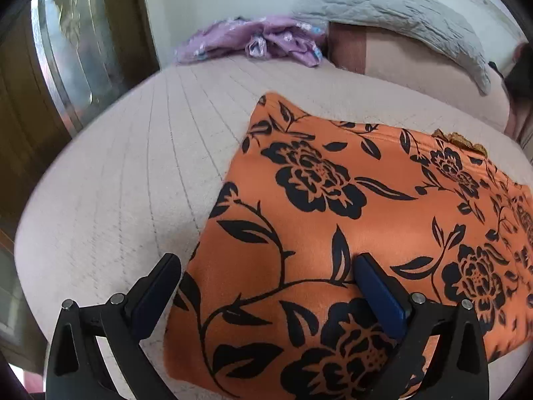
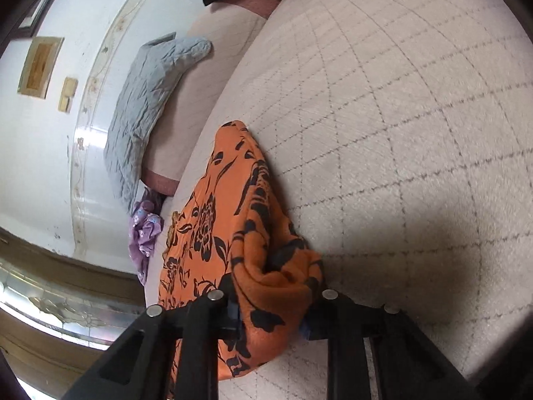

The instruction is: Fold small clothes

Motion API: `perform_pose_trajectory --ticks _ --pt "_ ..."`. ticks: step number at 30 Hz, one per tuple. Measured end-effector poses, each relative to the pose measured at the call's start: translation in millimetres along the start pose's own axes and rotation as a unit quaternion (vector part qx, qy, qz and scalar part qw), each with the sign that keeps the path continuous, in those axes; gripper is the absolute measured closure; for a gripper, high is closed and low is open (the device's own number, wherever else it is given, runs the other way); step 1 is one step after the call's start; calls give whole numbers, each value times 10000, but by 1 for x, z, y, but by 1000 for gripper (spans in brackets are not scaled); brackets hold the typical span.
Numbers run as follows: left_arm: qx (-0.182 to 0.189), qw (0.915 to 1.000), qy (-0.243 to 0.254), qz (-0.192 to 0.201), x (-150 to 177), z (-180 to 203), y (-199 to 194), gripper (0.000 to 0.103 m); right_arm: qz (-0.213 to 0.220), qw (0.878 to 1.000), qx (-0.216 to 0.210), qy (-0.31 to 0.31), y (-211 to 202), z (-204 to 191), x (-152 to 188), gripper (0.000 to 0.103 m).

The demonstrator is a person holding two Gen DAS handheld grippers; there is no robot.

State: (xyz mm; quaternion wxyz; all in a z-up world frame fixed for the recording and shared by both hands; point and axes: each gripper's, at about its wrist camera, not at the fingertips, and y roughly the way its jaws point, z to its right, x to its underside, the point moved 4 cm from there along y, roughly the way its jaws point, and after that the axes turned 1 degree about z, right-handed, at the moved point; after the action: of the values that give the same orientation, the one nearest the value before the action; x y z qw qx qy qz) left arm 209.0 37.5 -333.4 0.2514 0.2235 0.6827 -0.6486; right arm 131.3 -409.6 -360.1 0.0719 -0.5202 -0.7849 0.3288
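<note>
**A:** Orange floral garment lies spread on the quilted bed cover, directly ahead of and under your left gripper. What could go wrong?

**B:** Your right gripper has its jaws pressed together on a bunched fold at the garment's near edge. That bunch looks thick and uneven, so I judge it could slip free, or drag the whole cloth sideways and wrinkle the fold.

**A:** And your left gripper?

**B:** Spread wide, pinching nothing; one finger hangs over the cloth, the other over the bed cover beside its edge. Nothing pins the cloth, so a pull may shift it.

**A:** Which way does it run?

**B:** Seen from your right gripper, its long axis stretches away from the jaws towards the grey pillow.
</note>
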Motion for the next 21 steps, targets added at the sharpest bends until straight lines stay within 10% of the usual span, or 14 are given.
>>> perform_pose_trajectory --ticks 7,11,15,21 --pt "-88 9973 103 726 -18 -4 -35 0 -181 9993 -117 297 1 4 3 80" --pt "-172 9990 397 -112 3 4 2 0 -207 9993 -158 275 0 5 6 68" --pt "110 9997 183 -153 -2 -2 -3 0 -185 9989 -393 183 -2 -3 10 43" --pt "-7 9992 113 378 -13 -16 -23 0 -149 9996 -189 -178 3 -13 16 43"
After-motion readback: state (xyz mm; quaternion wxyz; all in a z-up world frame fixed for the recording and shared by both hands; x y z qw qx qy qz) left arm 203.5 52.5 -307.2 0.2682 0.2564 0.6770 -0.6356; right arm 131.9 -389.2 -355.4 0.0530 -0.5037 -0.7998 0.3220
